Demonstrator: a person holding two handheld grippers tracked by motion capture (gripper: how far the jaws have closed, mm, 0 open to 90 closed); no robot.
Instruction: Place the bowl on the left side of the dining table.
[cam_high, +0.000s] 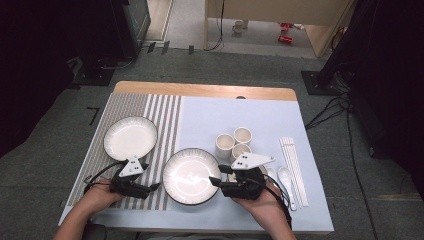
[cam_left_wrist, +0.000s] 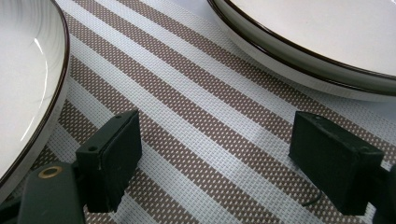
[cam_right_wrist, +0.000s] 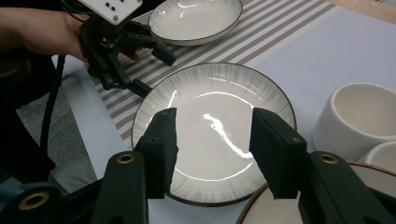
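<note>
Two white plates with dark rims lie on the table: one (cam_high: 130, 137) on the striped mat (cam_high: 165, 107) at the left, one (cam_high: 191, 175) in the middle near the front edge. My left gripper (cam_high: 152, 188) rests low on the striped mat, between the two plates, its jaws open with nothing in them (cam_left_wrist: 215, 158). My right gripper (cam_high: 216, 182) sits at the middle plate's right rim. Its jaws stand open above that plate (cam_right_wrist: 212, 140) (cam_right_wrist: 215, 93), holding nothing. The left gripper (cam_right_wrist: 156, 72) appears across the plate in the right gripper view.
Three white cups (cam_high: 235, 142) stand close together right of the middle plate, the nearest (cam_right_wrist: 359, 116) beside my right gripper. White spoons (cam_high: 285, 176) and chopsticks (cam_high: 292, 167) lie at the right edge. A brown-rimmed dish (cam_right_wrist: 252, 207) sits under the right jaw.
</note>
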